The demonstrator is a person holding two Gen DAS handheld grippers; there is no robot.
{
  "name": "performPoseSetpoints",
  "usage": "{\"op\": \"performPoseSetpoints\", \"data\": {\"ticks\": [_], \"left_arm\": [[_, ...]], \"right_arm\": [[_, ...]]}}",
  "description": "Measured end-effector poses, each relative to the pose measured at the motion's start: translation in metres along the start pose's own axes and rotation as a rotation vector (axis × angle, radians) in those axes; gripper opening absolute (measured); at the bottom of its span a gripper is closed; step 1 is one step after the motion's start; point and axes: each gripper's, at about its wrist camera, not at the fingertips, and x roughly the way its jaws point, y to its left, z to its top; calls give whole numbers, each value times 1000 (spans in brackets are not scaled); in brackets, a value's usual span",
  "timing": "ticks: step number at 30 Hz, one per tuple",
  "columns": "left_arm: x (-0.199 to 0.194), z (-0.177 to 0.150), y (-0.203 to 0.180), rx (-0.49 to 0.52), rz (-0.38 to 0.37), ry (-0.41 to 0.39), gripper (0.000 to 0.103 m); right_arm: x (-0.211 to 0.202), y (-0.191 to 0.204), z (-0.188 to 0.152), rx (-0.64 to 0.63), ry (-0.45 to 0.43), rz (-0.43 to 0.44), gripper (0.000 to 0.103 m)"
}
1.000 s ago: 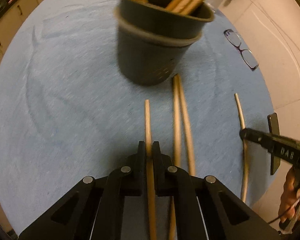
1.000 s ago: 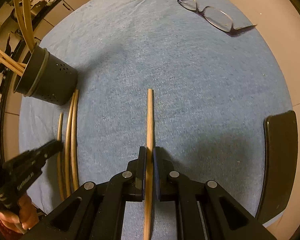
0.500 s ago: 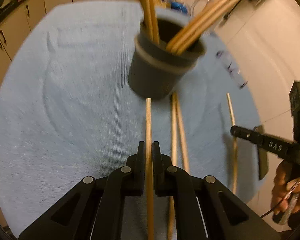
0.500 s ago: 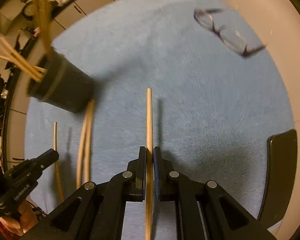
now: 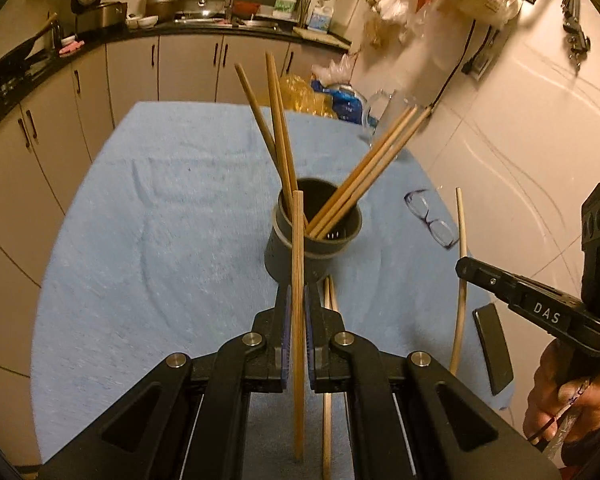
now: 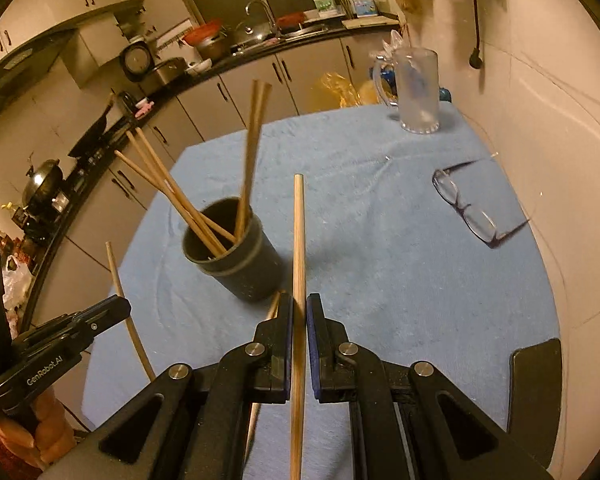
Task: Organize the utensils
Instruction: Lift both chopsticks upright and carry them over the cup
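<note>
The left gripper (image 5: 297, 312) is clamping one chopstick (image 5: 297, 264); the right gripper (image 6: 299, 316) is clamping another (image 6: 299, 248). Both sticks are hanging above the blue towel (image 5: 148, 240), near the dark cup (image 5: 314, 240) at its middle. They look light, stiff and smooth, likely to pivot; gripping mid-length seems safest.
</note>
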Motion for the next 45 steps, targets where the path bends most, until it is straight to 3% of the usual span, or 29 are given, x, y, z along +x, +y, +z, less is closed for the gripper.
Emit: {"op": "performPoseSetpoints", "data": {"ticks": [15, 24, 32, 40, 45], "left_arm": [[-32, 12, 5, 0, 6, -73, 6], [-65, 50, 1, 19, 15, -163, 6], [-87, 95, 0, -11, -25, -226, 6], [-77, 136, 4, -30, -25, -246, 6], [-54, 143, 11, -61, -6, -237, 6]], "right_arm": [[-22, 10, 23, 9, -113, 47, 7], [-30, 26, 52, -9, -202, 65, 7], [-24, 44, 85, -4, -276, 73, 7], [-4, 65, 122, 4, -335, 56, 7], [18, 76, 135, -5, -371, 3, 7]]}}
